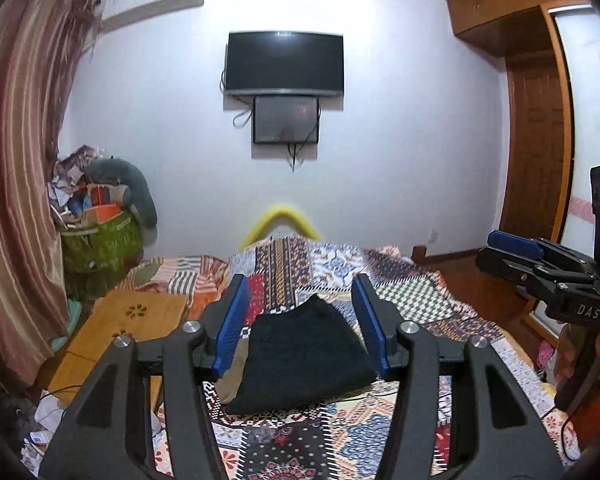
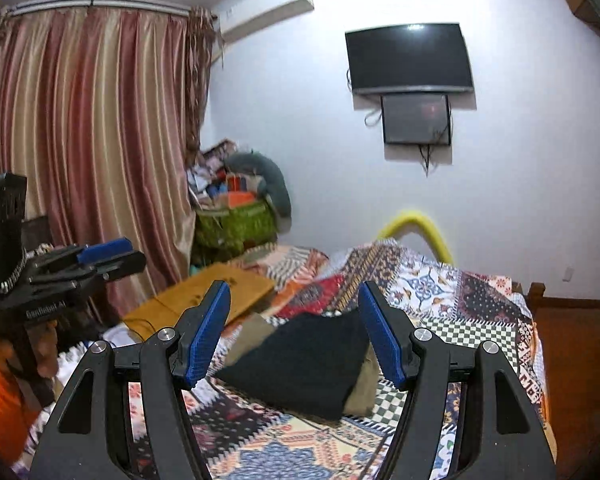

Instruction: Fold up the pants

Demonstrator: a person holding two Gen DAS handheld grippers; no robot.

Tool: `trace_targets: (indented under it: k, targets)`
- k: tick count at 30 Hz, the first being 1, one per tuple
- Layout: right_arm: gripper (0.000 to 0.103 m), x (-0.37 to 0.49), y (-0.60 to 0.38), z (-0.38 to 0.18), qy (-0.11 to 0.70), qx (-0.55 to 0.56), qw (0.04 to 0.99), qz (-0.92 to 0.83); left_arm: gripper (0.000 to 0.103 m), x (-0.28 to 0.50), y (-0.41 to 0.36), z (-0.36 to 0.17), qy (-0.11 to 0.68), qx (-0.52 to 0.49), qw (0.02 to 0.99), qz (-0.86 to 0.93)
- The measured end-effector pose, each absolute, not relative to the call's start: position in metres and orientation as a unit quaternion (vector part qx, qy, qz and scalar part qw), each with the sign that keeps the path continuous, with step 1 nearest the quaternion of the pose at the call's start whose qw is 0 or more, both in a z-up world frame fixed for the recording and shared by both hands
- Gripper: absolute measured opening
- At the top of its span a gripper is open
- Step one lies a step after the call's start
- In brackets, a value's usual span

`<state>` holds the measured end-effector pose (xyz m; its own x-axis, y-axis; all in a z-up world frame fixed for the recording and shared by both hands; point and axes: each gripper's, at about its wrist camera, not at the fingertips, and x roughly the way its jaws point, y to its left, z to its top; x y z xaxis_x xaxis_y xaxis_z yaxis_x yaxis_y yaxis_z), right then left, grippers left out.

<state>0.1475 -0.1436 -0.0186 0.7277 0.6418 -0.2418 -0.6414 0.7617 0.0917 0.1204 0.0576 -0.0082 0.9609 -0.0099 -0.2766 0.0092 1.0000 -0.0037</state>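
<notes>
The black pants (image 1: 300, 360) lie folded in a flat stack on the patchwork bedspread (image 1: 400, 292), on top of a khaki garment (image 1: 230, 376) that peeks out at the side. My left gripper (image 1: 300, 284) hovers above and short of them, open, with nothing between its blue pads (image 1: 230, 320). In the right wrist view the same black pants (image 2: 304, 364) and khaki garment (image 2: 366, 392) lie beyond my right gripper (image 2: 293, 288), which is also open and holds nothing. Each gripper shows in the other's view: right gripper (image 1: 512, 248), left gripper (image 2: 108, 252), both clear of the cloth.
A wooden lap table (image 1: 136, 320) lies at the bed's left edge, with clutter on the floor below. A green basket (image 1: 100, 240) of odds and ends stands by the curtain (image 1: 20, 160). A yellow padded bar (image 1: 284, 216) marks the bed's far end; a TV (image 1: 284, 64) hangs on the wall.
</notes>
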Motion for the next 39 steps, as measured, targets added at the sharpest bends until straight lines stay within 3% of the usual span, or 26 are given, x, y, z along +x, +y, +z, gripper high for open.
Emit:
trace_targets:
  k: [8,10,13,22,39]
  targets:
    - [0.08,0.109,-0.148,-0.016,0.097,0.015,0.944,0.314,0.073,0.079,0.045,-0.005,0.112,-0.008,0.994,0.014]
    - [0.083,0.106,-0.147,-0.018,0.095,0.018,0.945,0.312,0.087,0.073,0.045,-0.005,0.109,-0.011,0.994,0.018]
    - [0.084,0.103,-0.146,-0.018,0.098,0.016,0.948,0.304,0.097,0.064,0.043,-0.007,0.099,-0.014,0.994,0.032]
    - [0.103,0.093,-0.147,-0.017,0.084,0.02,0.955,0.283,0.101,0.051,0.039,-0.012,0.097,-0.022,0.994,0.044]
    - [0.103,0.083,-0.148,-0.02,0.095,0.014,0.956,0.277,0.102,0.049,0.034,-0.013,0.093,-0.016,0.995,0.037]
